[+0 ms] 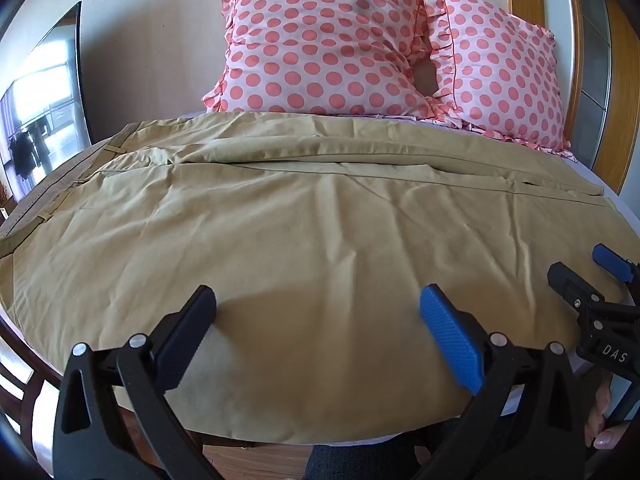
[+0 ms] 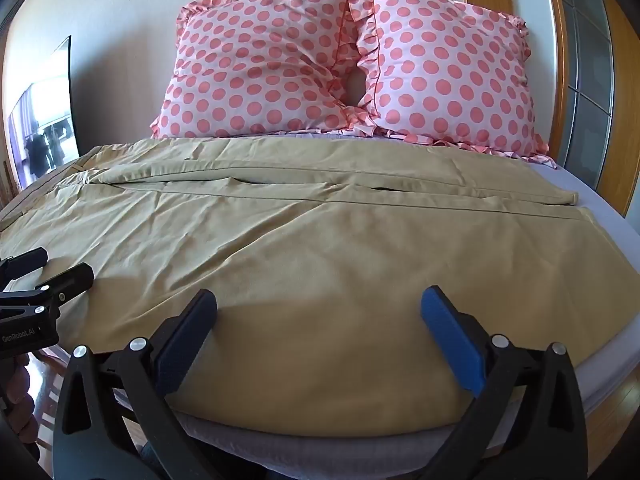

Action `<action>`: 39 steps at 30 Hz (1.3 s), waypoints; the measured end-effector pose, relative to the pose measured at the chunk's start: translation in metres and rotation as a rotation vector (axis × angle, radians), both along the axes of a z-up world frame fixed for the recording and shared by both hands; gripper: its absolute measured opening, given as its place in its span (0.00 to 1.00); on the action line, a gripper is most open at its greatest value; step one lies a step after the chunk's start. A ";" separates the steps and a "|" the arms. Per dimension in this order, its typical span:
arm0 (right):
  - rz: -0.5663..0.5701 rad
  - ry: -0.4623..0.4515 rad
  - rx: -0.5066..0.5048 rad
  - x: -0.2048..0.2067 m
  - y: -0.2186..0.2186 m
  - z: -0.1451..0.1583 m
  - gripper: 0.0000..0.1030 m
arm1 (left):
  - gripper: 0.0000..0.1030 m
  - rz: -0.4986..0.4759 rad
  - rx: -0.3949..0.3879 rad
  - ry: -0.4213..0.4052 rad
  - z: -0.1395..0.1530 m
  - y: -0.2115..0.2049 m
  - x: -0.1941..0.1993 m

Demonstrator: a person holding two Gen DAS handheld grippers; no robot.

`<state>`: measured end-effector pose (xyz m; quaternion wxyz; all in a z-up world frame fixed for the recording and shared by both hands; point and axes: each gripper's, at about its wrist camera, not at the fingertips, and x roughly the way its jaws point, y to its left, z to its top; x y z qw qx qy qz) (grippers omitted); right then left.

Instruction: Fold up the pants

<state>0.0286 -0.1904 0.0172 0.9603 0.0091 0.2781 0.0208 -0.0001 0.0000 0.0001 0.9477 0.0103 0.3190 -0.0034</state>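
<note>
Near hem of the pants [image 1: 304, 248], the long side edge, hangs just over the bed's near edge, directly under both tongs. Pants lie flat across the bed [image 2: 608, 216], khaki, long axis running left–right: waistband with belt loops at far left, leg cuffs at right. One leg lies toward the pillows, the other nearer; the seam between them shows as a line across the middle.

Left tongs [image 1: 318, 336] released, jaws wide apart, hovering above the near edge around mid-length, nothing between them. Right tongs [image 2: 319, 336] likewise released and empty, above the same edge, further toward the cuffs. In the left view, right tongs sit just off to the right; in the right view, left tongs show at the left margin. So left is nearer the waist, right nearer the cuffs.

Judgement: a lengthwise fold means lifting the near edge away toward the far leg; both tongs are already lined along that edge.

Beyond: two polka-dot pillows [image 2: 360, 64] against the wall.
</note>
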 end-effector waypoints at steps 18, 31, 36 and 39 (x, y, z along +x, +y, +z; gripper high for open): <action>0.001 -0.001 0.000 0.001 0.000 0.000 0.99 | 0.98 0.000 0.000 0.001 0.000 0.000 0.000; 0.000 -0.003 0.000 0.000 0.000 0.000 0.99 | 0.98 0.000 0.000 -0.001 0.000 0.000 0.000; 0.000 -0.003 0.000 0.000 0.002 -0.002 0.99 | 0.98 0.000 0.000 -0.001 0.000 0.000 0.000; -0.001 -0.005 0.000 -0.001 0.002 -0.003 0.99 | 0.98 0.000 0.000 -0.001 0.000 0.000 0.000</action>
